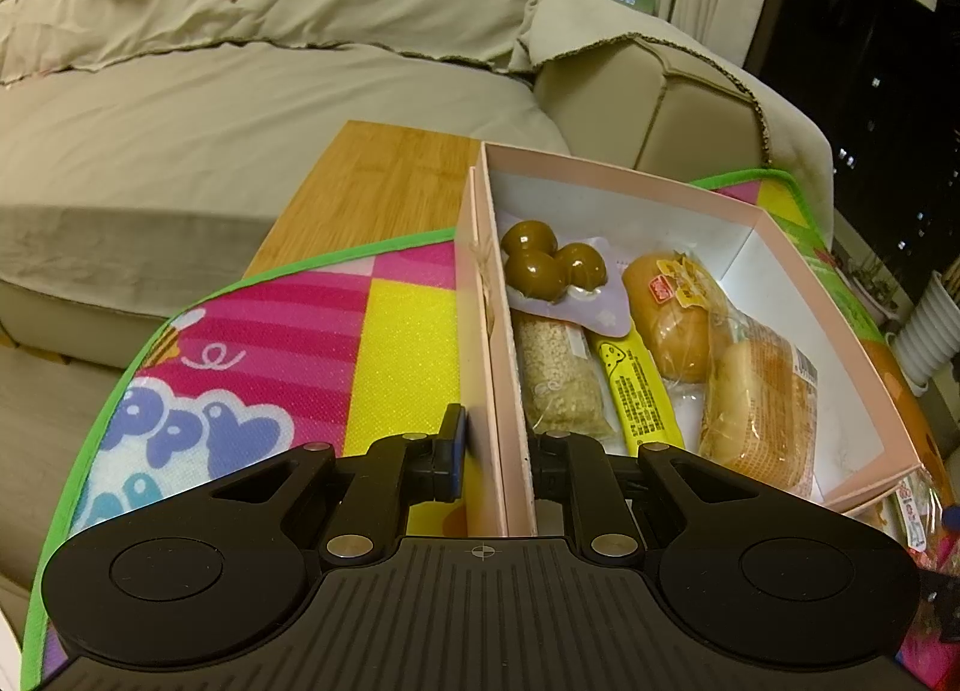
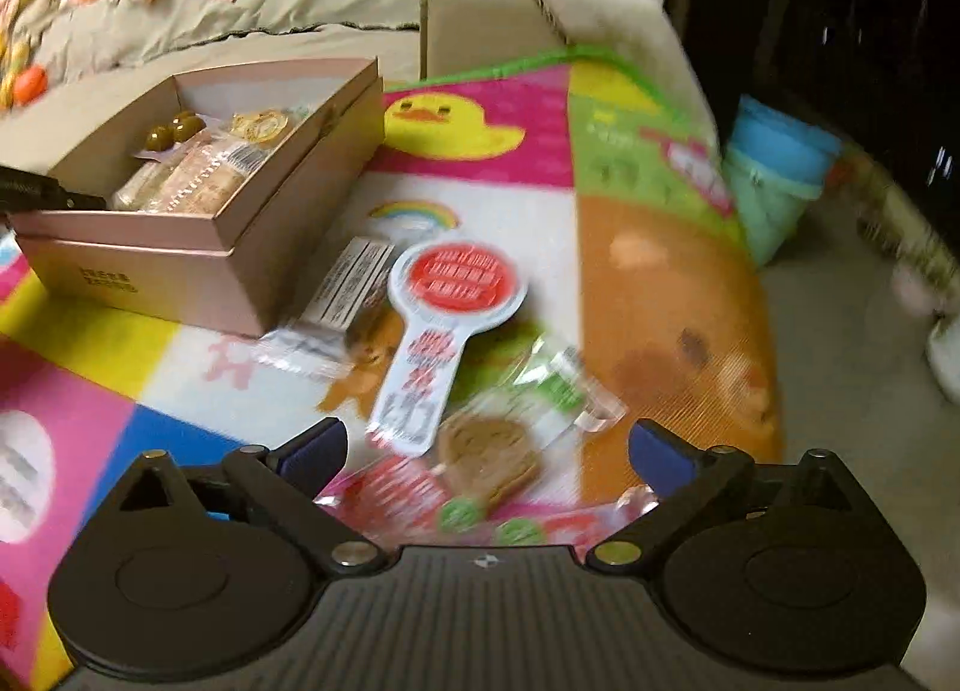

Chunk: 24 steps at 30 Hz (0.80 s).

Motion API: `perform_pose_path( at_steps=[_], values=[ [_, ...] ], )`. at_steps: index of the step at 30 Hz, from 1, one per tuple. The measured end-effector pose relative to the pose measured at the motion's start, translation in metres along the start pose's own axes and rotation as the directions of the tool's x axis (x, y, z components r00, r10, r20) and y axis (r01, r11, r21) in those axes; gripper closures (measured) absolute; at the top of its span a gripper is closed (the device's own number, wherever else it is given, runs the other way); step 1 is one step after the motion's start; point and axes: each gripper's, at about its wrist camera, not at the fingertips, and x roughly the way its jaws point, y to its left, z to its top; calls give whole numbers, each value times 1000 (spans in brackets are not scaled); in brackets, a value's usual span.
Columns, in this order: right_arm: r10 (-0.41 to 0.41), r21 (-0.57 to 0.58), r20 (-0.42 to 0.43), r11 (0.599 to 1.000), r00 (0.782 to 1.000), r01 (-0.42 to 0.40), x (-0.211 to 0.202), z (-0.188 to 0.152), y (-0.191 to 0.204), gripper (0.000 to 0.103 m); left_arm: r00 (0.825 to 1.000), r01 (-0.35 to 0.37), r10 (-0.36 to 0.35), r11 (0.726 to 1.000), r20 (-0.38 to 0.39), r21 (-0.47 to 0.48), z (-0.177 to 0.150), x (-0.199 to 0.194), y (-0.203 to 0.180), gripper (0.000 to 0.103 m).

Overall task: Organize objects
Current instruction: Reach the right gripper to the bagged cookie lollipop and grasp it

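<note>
Home living room: sofa (image 1: 240, 109), playmat (image 1: 336, 319)

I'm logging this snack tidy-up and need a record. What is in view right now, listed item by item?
Box: one, pink, on the play mat.
Snacks in box: green balls pack, grain bar, yellow stick, two buns.
Snacks on mat: paddle-shaped pack, striped packet, biscuit pack.
Play mat: one, multicoloured.
Sofa: one, beige, behind.
Left hand-held gripper: shut on box wall.
Right hand-held gripper: open over biscuit pack.
</note>
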Motion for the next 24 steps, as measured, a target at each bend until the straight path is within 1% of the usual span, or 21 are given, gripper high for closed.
perform_pose_path(
  at_steps=[1,5,8,12,16,19,22,24],
  values=[
    [10,17,-8,1000,1000,-10,2,-3,0,0,1000,0,0,1000,0,0,0,0,0,87],
    [21,80,1,997,1000,-21,6,-5,-1,0,1000,-1,1,1000,0,-1,0,0,0,87],
    [8,113,21,994,1000,-10,7,-7,-1,0,1000,0,0,1000,0,-2,0,0,0,87],
    [-15,109,19,994,1000,13,7,-8,4,0,1000,-2,2,1000,1,-3,1,0,-1,87],
    [-8,89,16,996,1000,7,6,-7,4,0,1000,-14,14,1000,-2,-2,2,2,-3,87],
    [12,73,15,997,1000,-13,2,-7,3,0,1000,-23,23,1000,-6,-2,3,3,-5,88],
    [22,53,40,998,999,-24,-10,-10,9,0,1000,-22,22,1000,-3,-1,4,4,-5,88],
    [21,16,57,1000,998,-22,-19,-12,16,0,1000,-22,22,1000,-1,-1,3,4,-5,88]
  ],
)
